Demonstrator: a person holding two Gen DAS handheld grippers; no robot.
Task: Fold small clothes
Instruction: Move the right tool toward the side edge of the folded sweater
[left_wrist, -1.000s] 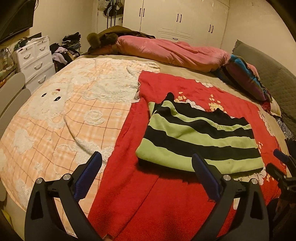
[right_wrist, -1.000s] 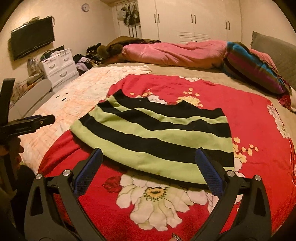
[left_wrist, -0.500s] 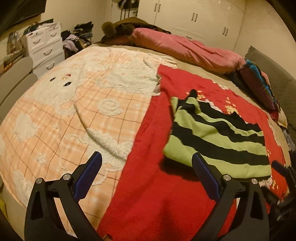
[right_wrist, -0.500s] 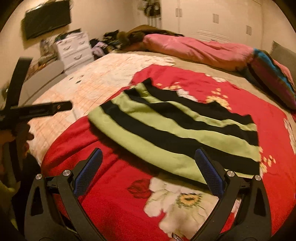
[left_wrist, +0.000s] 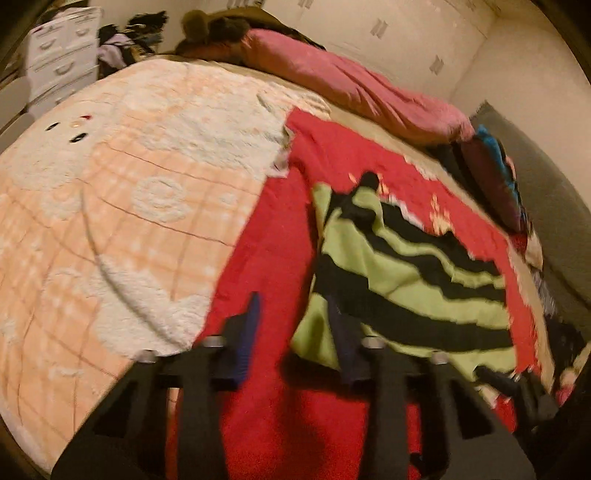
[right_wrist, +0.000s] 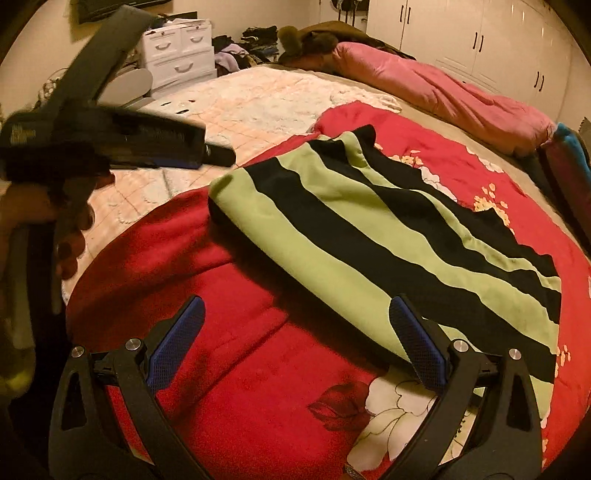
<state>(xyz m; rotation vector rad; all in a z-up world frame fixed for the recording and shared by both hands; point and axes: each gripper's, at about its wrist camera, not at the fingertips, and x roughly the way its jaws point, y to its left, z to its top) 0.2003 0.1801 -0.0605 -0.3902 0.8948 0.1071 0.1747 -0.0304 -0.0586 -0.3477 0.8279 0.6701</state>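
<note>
Left wrist view, left claw (left_wrist: 295, 332) closing beside striped garment (left_wrist: 399, 266), nothing gripped

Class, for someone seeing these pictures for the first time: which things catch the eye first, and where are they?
The green-and-black striped garment stands out, lying flat on the red floral blanket that covers the near side of the bed. Beside it lies a peach checked blanket, with a pink duvet bunched along the far edge.
</note>
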